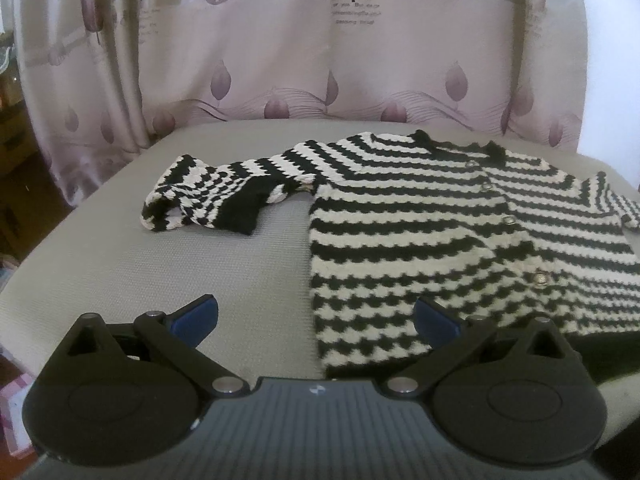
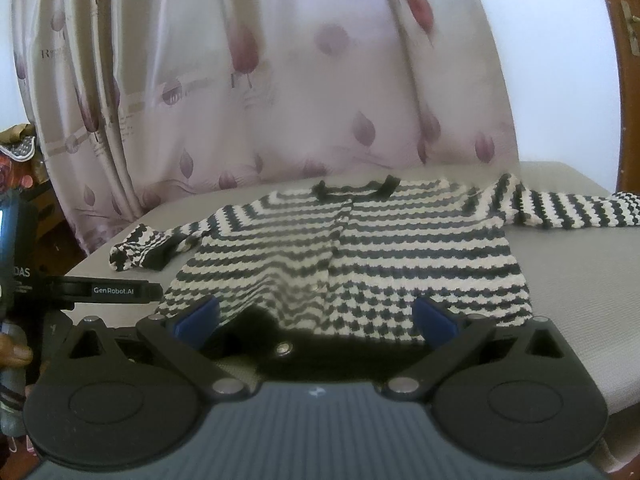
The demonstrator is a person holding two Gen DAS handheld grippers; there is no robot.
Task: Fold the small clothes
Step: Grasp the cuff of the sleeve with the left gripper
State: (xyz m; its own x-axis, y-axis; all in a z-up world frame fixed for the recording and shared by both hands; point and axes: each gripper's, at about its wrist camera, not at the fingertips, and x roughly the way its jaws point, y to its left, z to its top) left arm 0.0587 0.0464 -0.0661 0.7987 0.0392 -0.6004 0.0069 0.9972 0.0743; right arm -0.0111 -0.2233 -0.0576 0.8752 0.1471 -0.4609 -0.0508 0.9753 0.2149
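A small black-and-white striped knit cardigan (image 1: 440, 236) lies face up and buttoned on a grey padded surface (image 1: 180, 272). Its left sleeve (image 1: 208, 196) is bunched and folded toward the body. In the right wrist view the cardigan (image 2: 360, 248) spreads flat, and its right sleeve (image 2: 568, 210) stretches straight out to the right. My left gripper (image 1: 316, 320) hovers open over the cardigan's lower left hem corner. My right gripper (image 2: 316, 316) stands open above the black bottom hem, with nothing between its blue pads (image 2: 198, 318).
A pale pink curtain (image 1: 320, 60) with purple leaf prints hangs right behind the surface. The other gripper's body (image 2: 116, 292) and a hand (image 2: 14, 354) show at the left of the right wrist view. A wooden door frame (image 2: 628, 100) rises at the right.
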